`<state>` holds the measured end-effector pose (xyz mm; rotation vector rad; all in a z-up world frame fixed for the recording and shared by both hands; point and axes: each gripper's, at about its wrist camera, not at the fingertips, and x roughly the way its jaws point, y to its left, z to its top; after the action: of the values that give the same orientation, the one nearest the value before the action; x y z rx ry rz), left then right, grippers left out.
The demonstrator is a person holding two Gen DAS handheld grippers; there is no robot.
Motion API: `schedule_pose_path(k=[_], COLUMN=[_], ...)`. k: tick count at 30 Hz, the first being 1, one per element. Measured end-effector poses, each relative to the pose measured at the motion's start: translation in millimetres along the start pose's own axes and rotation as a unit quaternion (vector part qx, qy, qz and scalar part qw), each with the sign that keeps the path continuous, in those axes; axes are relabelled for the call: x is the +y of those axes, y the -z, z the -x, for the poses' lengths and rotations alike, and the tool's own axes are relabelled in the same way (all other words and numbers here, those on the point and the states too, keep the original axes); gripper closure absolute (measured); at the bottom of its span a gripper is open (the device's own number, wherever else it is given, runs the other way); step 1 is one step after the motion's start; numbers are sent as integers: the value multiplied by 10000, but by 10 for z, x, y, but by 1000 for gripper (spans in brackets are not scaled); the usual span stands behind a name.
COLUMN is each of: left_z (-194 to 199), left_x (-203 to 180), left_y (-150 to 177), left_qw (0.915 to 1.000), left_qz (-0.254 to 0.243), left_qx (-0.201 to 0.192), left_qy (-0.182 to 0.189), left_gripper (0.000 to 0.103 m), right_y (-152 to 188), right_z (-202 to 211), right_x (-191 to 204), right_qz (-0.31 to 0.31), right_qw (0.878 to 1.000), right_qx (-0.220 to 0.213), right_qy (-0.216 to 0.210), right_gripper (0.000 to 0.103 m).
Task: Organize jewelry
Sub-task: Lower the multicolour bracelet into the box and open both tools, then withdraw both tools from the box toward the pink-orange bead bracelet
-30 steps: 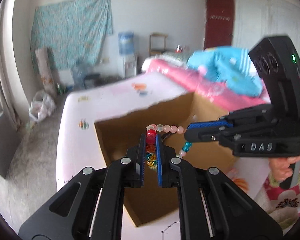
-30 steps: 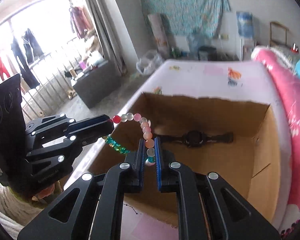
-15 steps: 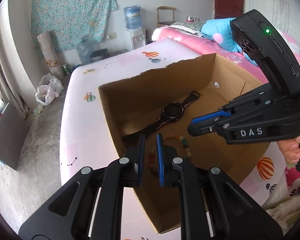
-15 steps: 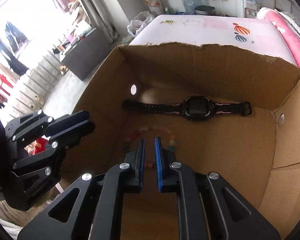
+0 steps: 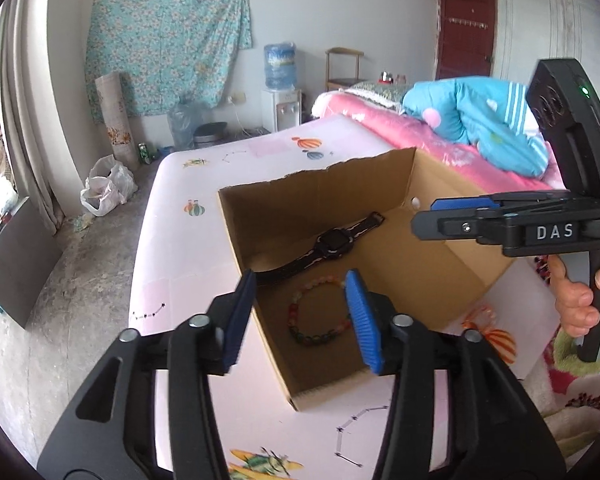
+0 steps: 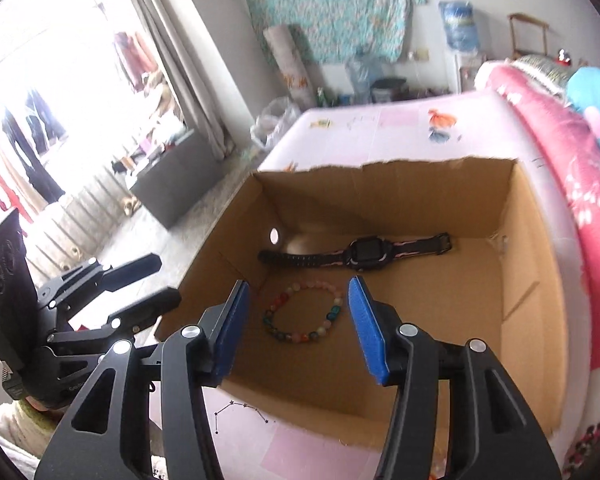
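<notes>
A beaded bracelet of pink, green and red beads lies flat on the floor of an open cardboard box. Behind it a black watch lies stretched out. My left gripper hangs over the box's near left corner, its jaws opening with nothing pressed between them. My right gripper hovers above the box's near side, jaws also opening and empty. In the left wrist view, the right gripper reaches over the box's right wall, held by a hand.
The box sits on a pink mattress printed with balloons. A pink and blue quilt lies at the right. The floor drops off at the left, with a plastic bag and a dark panel.
Both grippers held the bracelet stretched above the box, lowered it inside, then spread their jaws. The bracelet now lies loose on the box floor and both grippers have drawn back.
</notes>
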<state>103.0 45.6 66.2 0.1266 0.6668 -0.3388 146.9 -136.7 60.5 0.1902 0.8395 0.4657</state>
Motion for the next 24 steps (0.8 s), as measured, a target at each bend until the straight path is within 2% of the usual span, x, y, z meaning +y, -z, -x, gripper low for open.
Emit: schedule_pose_path(k=[5, 15, 20, 24], left_z=[178, 344, 206, 74], left_x=[-144, -517, -754, -874], left_y=[162, 443, 619, 702], left_qw=[9999, 9992, 9986, 9984], left_qz=[72, 101, -111, -365], left_qx=[-77, -110, 188, 307], left_qy=[56, 383, 473, 309], left_gripper=[44, 27, 23, 23], right_y=[178, 619, 922, 1145], right_z=[269, 687, 737, 699], right_x=[9, -91, -204, -374], right_qz=[-159, -412, -554, -803], right_qw=[9994, 9965, 9968, 9964], right_qx=[-240, -606, -494, -273], right_qy=[-208, -395, -283, -73], right_gripper=[40, 30, 30, 30])
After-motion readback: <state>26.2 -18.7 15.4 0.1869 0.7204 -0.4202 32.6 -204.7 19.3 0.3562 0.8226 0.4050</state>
